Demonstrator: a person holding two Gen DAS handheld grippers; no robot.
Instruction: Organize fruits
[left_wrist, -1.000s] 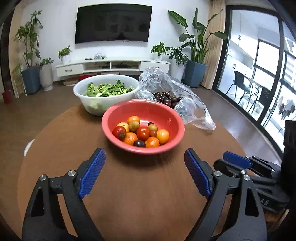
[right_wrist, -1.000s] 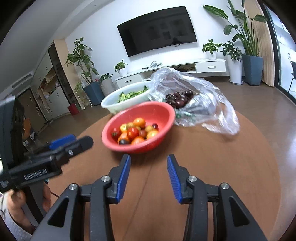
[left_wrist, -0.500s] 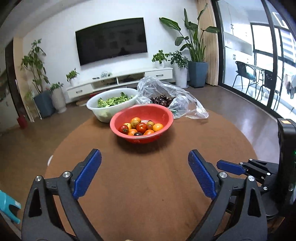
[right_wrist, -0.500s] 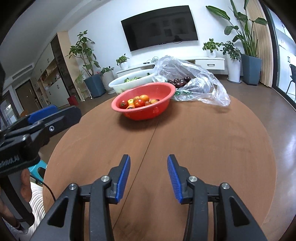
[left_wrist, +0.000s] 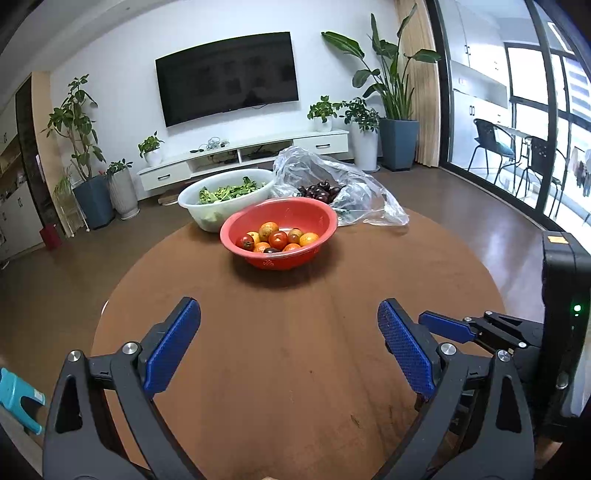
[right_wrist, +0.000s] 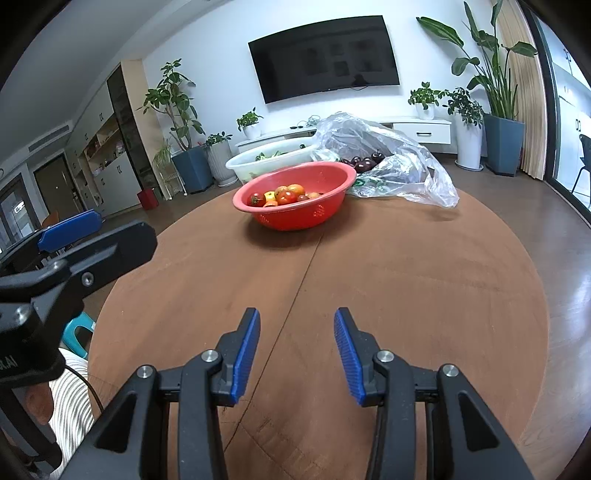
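Both grippers hovering over tabletop (left_wrist: 295, 369) near edge, nothing held: left gripper (left_wrist: 290, 338) spread wide, right gripper (right_wrist: 297, 354) part-open. Red bowl (left_wrist: 317, 221) sitting twd far edge; approaching level w/ rim seems best.

Left tongs (left_wrist: 289, 339) wide; right tongs (right_wrist: 297, 345) narrower, empty

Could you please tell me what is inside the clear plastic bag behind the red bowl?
Dark cherries show at the plastic bag mouth; crumpled film hides whatever lies deeper.
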